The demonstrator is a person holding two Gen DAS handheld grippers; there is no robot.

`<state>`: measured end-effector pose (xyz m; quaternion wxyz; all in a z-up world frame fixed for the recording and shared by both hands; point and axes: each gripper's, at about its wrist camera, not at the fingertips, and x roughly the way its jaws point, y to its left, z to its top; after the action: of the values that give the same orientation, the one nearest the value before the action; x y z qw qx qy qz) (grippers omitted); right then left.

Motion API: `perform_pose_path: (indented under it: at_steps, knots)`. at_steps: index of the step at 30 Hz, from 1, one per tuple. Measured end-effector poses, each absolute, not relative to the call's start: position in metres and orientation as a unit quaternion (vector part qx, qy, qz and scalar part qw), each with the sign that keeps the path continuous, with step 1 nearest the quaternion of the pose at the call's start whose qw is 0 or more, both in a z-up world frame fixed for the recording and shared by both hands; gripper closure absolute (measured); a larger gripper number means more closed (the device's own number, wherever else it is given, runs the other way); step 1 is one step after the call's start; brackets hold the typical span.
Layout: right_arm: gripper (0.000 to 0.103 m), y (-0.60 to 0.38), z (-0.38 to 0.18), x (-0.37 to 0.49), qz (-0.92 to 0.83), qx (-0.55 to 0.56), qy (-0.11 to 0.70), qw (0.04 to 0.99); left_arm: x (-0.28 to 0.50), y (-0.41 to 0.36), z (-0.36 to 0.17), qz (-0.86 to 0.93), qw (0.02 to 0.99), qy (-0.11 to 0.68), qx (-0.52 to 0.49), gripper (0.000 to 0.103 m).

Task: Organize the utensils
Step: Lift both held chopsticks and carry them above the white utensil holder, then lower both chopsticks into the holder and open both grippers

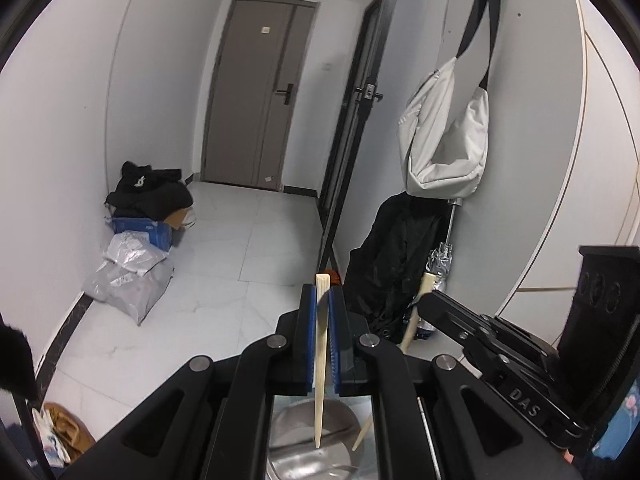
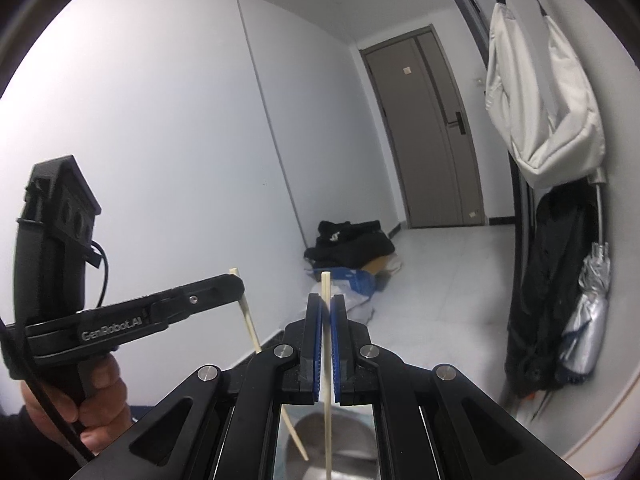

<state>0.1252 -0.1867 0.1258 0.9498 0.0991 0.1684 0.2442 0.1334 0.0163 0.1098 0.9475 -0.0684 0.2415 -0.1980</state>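
Note:
My left gripper [image 1: 322, 294] is shut on a pale wooden chopstick [image 1: 321, 360] that stands upright between the blue pads, its tip pointing down over a shiny metal bowl [image 1: 312, 432]. My right gripper [image 2: 325, 304] is shut on a second chopstick [image 2: 327, 380], also upright, tip down over the metal bowl [image 2: 328, 436]. Each gripper shows in the other's view: the right gripper [image 1: 424, 300] with its chopstick [image 1: 412, 328] at the right, the left gripper [image 2: 236, 284] with its chopstick [image 2: 248, 316] at the left. Both are held up in the air, side by side.
A hallway lies ahead with a grey door [image 1: 256, 96], white tiled floor [image 1: 224, 264], and a pile of bags and boxes [image 1: 140, 232] at the left wall. A white bag [image 1: 444, 136], black coat [image 1: 396, 264] and folded umbrella [image 2: 588, 308] hang on the right wall.

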Motion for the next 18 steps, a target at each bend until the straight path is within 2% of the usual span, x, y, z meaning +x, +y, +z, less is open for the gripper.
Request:
perform_pose_path:
  at_steps: [10,18]
  knots:
    - [0.1,-0.17,0.102,0.144,0.236,0.063,0.127,0.961,0.147,0.02,0.094,-0.217,0.952,0.206,-0.067,0.1]
    - [0.1,-0.154,0.066,0.139,0.27,0.015,0.138,0.953,0.151,0.017,0.069,-0.234,0.946,0.217,-0.048,0.1]
